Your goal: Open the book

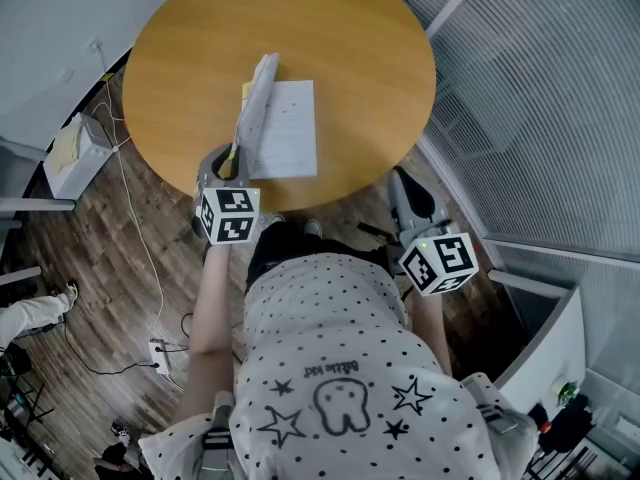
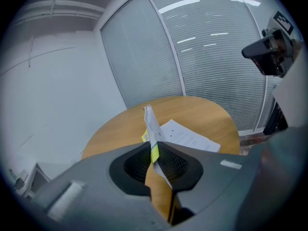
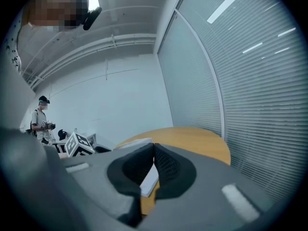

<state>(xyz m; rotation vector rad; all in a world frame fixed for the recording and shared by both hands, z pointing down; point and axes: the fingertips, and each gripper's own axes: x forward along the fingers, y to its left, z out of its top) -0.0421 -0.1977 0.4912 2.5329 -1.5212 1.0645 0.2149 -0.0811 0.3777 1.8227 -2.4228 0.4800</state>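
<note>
Pinching book [image 2: 150, 123], left hand-held gripper [image 2: 154, 150], right hand-held gripper [image 3: 153, 149] clenched, bystander [image 3: 42, 121] in its view

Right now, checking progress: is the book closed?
No, the left tongs hold the white paper book's cover upright over the round wooden table.

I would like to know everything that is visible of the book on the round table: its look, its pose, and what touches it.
The book is thin, with white printed pages that look like paper. It lies near the edge of the round wooden table, partly open: one page lies flat, while the leaves on its left stand nearly upright. A yellow tab sticks out of them. The left claw is shut on these raised leaves.
</note>
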